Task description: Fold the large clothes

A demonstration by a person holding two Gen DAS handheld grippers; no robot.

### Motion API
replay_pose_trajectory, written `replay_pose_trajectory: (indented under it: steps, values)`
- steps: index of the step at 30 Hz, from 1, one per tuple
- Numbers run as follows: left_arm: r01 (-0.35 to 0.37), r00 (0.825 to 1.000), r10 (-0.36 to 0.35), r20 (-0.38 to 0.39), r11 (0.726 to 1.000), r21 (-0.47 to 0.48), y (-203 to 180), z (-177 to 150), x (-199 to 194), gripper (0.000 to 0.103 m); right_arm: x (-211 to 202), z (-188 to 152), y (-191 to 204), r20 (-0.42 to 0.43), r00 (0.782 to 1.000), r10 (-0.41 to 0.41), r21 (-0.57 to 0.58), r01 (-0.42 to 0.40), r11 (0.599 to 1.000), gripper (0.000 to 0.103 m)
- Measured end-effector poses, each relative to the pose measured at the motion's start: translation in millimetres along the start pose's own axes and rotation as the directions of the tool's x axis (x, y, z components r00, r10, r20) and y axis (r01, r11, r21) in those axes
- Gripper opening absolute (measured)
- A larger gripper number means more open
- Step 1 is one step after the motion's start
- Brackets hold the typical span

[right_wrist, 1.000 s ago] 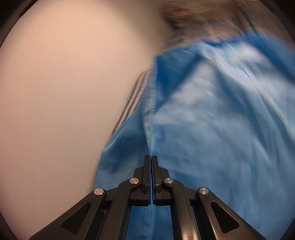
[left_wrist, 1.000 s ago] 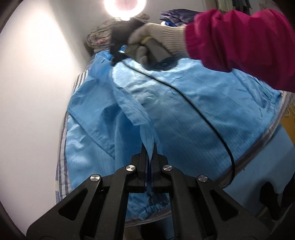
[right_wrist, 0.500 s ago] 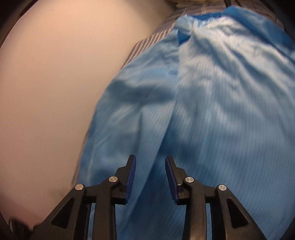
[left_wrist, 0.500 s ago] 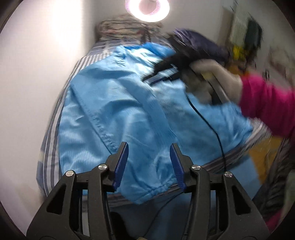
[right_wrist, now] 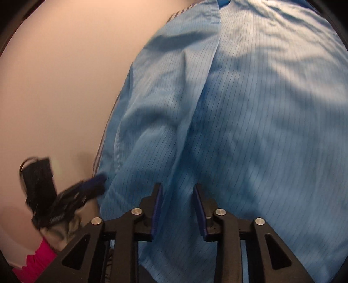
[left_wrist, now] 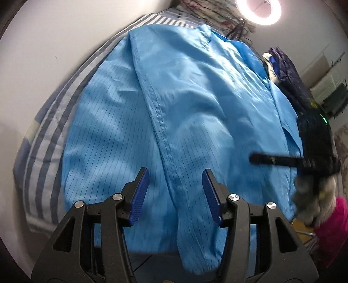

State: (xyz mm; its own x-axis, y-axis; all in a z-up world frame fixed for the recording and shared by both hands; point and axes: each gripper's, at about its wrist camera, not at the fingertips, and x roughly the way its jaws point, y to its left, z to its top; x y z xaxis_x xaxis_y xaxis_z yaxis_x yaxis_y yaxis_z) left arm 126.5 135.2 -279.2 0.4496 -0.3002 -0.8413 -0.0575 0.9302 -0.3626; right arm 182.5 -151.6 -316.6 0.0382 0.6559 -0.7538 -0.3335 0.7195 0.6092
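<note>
A large light-blue pinstriped garment [left_wrist: 184, 113] lies spread over a striped bed, with a folded sleeve or flap running down its middle as a long seam [left_wrist: 161, 122]. My left gripper [left_wrist: 175, 193] is open and empty, hovering above that seam near the garment's lower edge. My right gripper [right_wrist: 177, 209] is open and empty, just above the same blue garment [right_wrist: 250, 122] near a raised crease. The right gripper also shows blurred at the right in the left wrist view [left_wrist: 313, 141], and the left gripper shows blurred at the lower left in the right wrist view [right_wrist: 65, 196].
The blue-and-white striped bedsheet [left_wrist: 50, 139] borders a white wall [left_wrist: 43, 43] on the left. A ring light [left_wrist: 257, 10] and a patterned pile sit at the far end. A dark purple garment [left_wrist: 287, 71] lies at the bed's right side.
Both grippers were shut on the blue fabric a second ago; both have opened and let it go. The cloth now lies flat, and both grippers have drawn back over it.
</note>
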Motion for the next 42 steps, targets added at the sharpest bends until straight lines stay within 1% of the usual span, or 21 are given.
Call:
replay_pose_trajectory:
  steps: [1, 2, 3, 4, 7, 10, 13, 19, 21, 22, 25, 27, 29, 30, 32, 34, 36, 38, 39, 40, 42]
  values:
    - [-0.004, 1.000, 0.004, -0.003, 1.000, -0.003, -0.6, 3.2, 5.6, 0.044, 2.5, -1.1, 0.1, -0.006, 1.000, 0.015, 0.002, -0.015, 1.000, 0.024]
    - [-0.013, 1.000, 0.013, -0.004, 1.000, 0.000, -0.2, 6.2, 10.7, 0.029, 5.5, -3.6, 1.4, -0.012, 0.999, 0.030, 0.001, -0.030, 1.000, 0.023]
    - [-0.027, 1.000, 0.027, -0.006, 1.000, 0.004, -0.2, 8.7, 15.8, 0.019, 8.5, -7.0, 3.1, -0.022, 0.999, 0.043, -0.003, -0.043, 0.999, 0.014]
    - [-0.029, 1.000, 0.029, -0.009, 1.000, 0.001, 1.6, 10.3, 18.8, 0.001, 12.2, -9.2, 5.2, -0.035, 0.998, 0.053, -0.009, -0.054, 0.999, 0.004]
    - [-0.020, 1.000, 0.020, 0.014, 1.000, -0.001, 0.4, 13.1, 13.1, 0.000, 17.5, -16.6, 15.6, -0.046, 0.996, 0.077, -0.018, -0.078, 0.997, 0.000]
    - [-0.063, 0.995, 0.058, 0.081, 0.997, 0.054, -3.7, 15.3, -8.1, 0.000, 12.4, -21.3, 25.2, -0.038, 0.992, 0.123, -0.026, -0.124, 0.992, 0.000]
    - [-0.110, 0.986, 0.102, 0.131, 0.992, 0.058, 2.1, 17.1, -26.5, 0.000, 11.0, -20.8, 34.7, -0.025, 0.982, 0.187, -0.006, -0.188, 0.982, 0.000]
    - [-0.133, 0.982, 0.132, 0.136, 0.991, -0.001, 26.2, 21.2, -31.7, 0.000, 25.3, -29.8, 43.5, -0.071, 0.975, 0.209, -0.012, -0.210, 0.978, 0.000]
    - [-0.152, 0.980, 0.152, 0.131, 0.988, -0.009, 30.3, 19.6, -30.4, 0.000, 32.3, -32.9, 45.4, -0.086, 0.976, 0.198, -0.022, -0.200, 0.980, 0.000]
    - [-0.170, 0.977, 0.169, 0.133, 0.985, -0.005, 31.3, 18.0, -30.9, 0.000, 26.1, -34.8, 41.7, -0.091, 0.976, 0.197, -0.022, -0.200, 0.980, 0.000]
    - [-0.254, 0.956, 0.248, 0.159, 0.967, 0.018, 29.7, 16.1, -34.9, 0.000, 36.5, -33.9, 45.3, -0.087, 0.971, 0.223, -0.014, -0.225, 0.974, 0.000]
    - [-0.334, 0.929, 0.319, 0.185, 0.941, 0.051, 25.6, 15.3, -36.4, 0.000, 46.3, -29.6, 52.1, -0.087, 0.969, 0.233, -0.022, -0.236, 0.972, 0.000]
    - [-0.430, 0.891, 0.402, 0.209, 0.896, 0.109, 20.6, 11.1, -33.2, 0.000, 55.4, -27.5, 57.2, -0.103, 0.972, 0.213, -0.044, -0.218, 0.975, 0.000]
    - [-0.444, 0.886, 0.415, 0.208, 0.888, 0.120, 20.9, 9.0, -31.6, 0.000, 57.7, -29.2, 58.2, -0.116, 0.974, 0.195, -0.056, -0.203, 0.978, 0.000]
    - [-0.434, 0.892, 0.407, 0.196, 0.893, 0.120, 23.4, 6.6, -28.9, 0.000, 57.6, -32.2, 59.2, -0.132, 0.978, 0.159, -0.085, -0.171, 0.982, 0.000]
    - [-0.440, 0.890, 0.416, 0.186, 0.891, 0.111, 24.8, 6.0, -27.2, 0.000, 51.7, -32.8, 59.9, -0.131, 0.982, 0.133, -0.103, -0.147, 0.984, 0.003]
    - [-0.405, 0.906, 0.386, 0.174, 0.910, 0.089, 26.8, 7.2, -31.2, 0.000, 42.1, -30.8, 59.1, -0.127, 0.986, 0.107, -0.112, -0.122, 0.986, 0.004]
    - [-0.396, 0.906, 0.376, 0.196, 0.915, 0.079, 25.6, 8.9, -40.2, 0.000, 27.3, -28.9, 58.9, -0.111, 0.991, 0.069, -0.142, -0.085, 0.986, 0.005]
    - [-0.393, 0.905, 0.371, 0.210, 0.916, 0.077, 26.1, 10.1, -45.3, 0.000, 23.1, -26.3, 61.0, -0.105, 0.993, 0.056, -0.158, -0.072, 0.985, 0.011]
    - [-0.387, 0.906, 0.364, 0.217, 0.919, 0.073, 26.8, 11.6, -49.3, 0.002, 15.5, -26.2, 62.0, -0.096, 0.995, 0.039, -0.179, -0.056, 0.982, 0.021]
    - [-0.361, 0.914, 0.340, 0.222, 0.931, 0.061, 29.6, 14.3, -53.6, 0.019, 7.9, -21.2, 67.5, -0.058, 0.998, 0.004, -0.211, -0.016, 0.977, 0.021]
